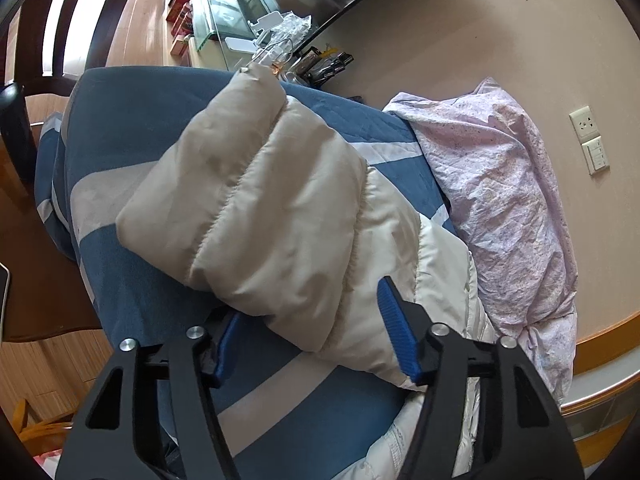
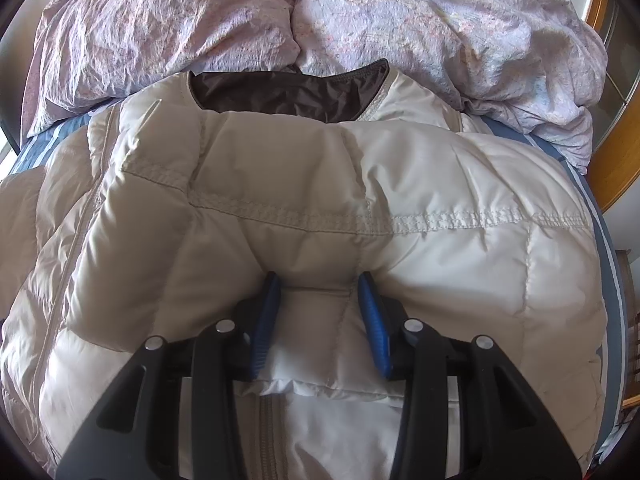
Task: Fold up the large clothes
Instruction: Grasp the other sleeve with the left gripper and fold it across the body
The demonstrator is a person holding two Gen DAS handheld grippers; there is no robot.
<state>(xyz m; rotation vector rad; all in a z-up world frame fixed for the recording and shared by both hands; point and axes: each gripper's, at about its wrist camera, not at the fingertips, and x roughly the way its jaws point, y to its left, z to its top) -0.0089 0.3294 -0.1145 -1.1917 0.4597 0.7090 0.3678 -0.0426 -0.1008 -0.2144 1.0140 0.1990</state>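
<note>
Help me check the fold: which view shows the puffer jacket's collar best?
The right wrist view: the puffer jacket faces the camera, and its collar lies open with the dark lining showing. The left wrist view shows only a folded sleeve; the collar is out of sight.

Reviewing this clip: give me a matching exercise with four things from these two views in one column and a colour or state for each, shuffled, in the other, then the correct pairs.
Column 1
1. puffer jacket
2. bed cover
3. crumpled duvet
4. jacket lining

Column 2
A. pale pink, floral print
B. dark brown, showing at the neck opening
C. cream, quilted, pinched between the right tool's blue fingers
D. blue with white stripes

Pairs: 1-C, 2-D, 3-A, 4-B
</note>
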